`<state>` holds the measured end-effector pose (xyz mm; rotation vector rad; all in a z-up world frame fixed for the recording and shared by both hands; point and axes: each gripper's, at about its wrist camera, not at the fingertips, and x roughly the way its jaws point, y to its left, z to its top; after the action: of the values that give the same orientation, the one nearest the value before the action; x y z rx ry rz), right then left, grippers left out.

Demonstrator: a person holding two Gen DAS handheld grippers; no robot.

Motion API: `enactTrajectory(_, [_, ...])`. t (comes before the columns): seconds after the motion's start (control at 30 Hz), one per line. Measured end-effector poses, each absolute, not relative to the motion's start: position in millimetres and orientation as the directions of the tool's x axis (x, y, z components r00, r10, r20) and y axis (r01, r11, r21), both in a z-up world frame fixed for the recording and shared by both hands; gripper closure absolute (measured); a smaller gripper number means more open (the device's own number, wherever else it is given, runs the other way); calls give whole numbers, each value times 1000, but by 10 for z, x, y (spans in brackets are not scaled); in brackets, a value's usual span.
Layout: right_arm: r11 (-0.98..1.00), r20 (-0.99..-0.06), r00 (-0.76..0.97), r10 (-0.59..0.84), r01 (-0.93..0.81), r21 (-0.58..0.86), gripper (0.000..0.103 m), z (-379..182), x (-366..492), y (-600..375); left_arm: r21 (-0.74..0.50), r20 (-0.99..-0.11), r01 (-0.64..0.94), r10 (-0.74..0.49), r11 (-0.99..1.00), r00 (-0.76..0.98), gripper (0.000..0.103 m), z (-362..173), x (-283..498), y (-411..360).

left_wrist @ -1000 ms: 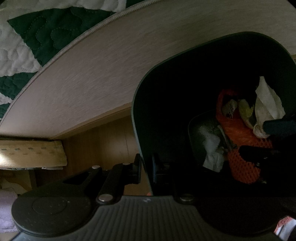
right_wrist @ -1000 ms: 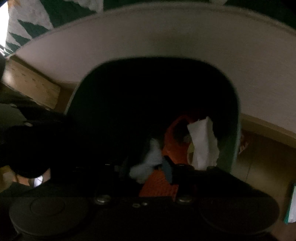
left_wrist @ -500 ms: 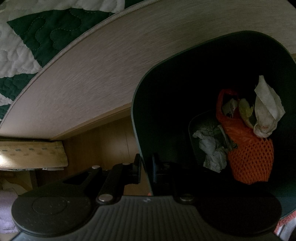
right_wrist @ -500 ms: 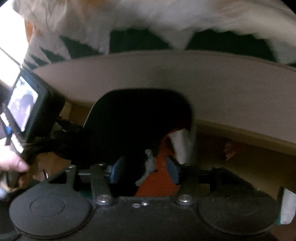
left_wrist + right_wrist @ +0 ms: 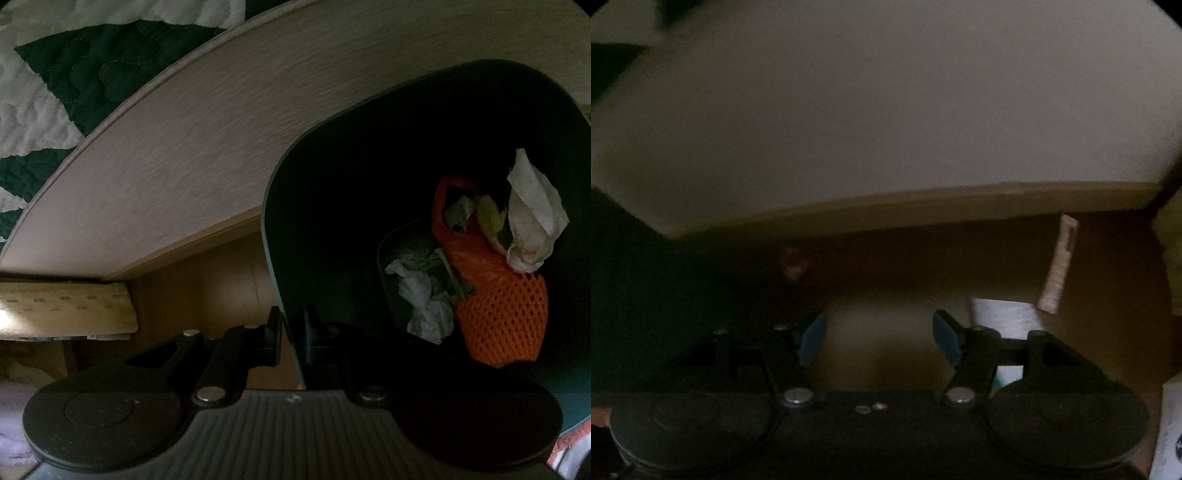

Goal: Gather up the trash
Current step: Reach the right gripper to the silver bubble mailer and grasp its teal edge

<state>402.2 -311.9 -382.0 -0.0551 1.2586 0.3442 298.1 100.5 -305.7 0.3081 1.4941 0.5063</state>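
Note:
My left gripper [image 5: 292,338] is shut on the near rim of a dark green trash bin [image 5: 284,206] and holds it beside the bed. Inside the bin lie an orange mesh bag [image 5: 502,317], a white tissue [image 5: 532,214] on top of it, and crumpled white paper [image 5: 424,299] at the bottom. My right gripper [image 5: 879,338] is open and empty, its blue pads [image 5: 812,336] wide apart, over the dim wooden floor [image 5: 923,266]. A white paper piece [image 5: 1004,317] lies on the floor just right of it.
The pale mattress side [image 5: 221,129] with a green and white quilt [image 5: 74,74] above it fills the top of both views. A light strip [image 5: 1058,266] lies on the floor at the right. A wooden floor [image 5: 207,288] runs under the bed edge.
My right gripper has pulled out of the bin, swung right over the floor and opened wide. The tissue stays in the bin. My left gripper has kept its hold on the rim.

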Motion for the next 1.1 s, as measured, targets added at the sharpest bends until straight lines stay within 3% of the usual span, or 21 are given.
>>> enactTrajectory(0.27, [962, -972, 218, 84, -272, 22, 40, -4708, 4106, -3436, 529, -845, -68, 532, 846, 52, 92, -2979, 2967, 778])
enactTrajectory(0.4, [963, -981, 191, 15, -266, -37, 46, -5047, 4150, -3452, 545, -833, -49, 547, 837, 80, 92, -2942, 2982, 667])
enactTrajectory(0.7, [972, -987, 154, -55, -219, -88, 63, -5319, 4261, -3562, 565, -819, -47, 566, 824, 90, 92, -2975, 2967, 603])
enactTrajectory(0.77, [970, -987, 149, -62, -226, -95, 76, -5358, 4276, -3561, 567, -818, -50, 569, 822, 84, 92, -2995, 2970, 621])
enactTrajectory(0.83, [970, -987, 144, -71, -222, -102, 80, -5372, 4279, -3559, 569, -817, -59, 572, 820, 73, 92, -2994, 2984, 634])
enactTrajectory(0.93, [972, -987, 144, -72, -212, -102, 95, -5357, 4265, -3562, 565, -821, -78, 569, 821, 50, 92, -3016, 2993, 675])
enactTrajectory(1.1, [968, -983, 165, -80, -222, -116, 101, -5275, 4220, -3540, 559, -825, -99, 564, 823, 32, 92, -3032, 2999, 721])
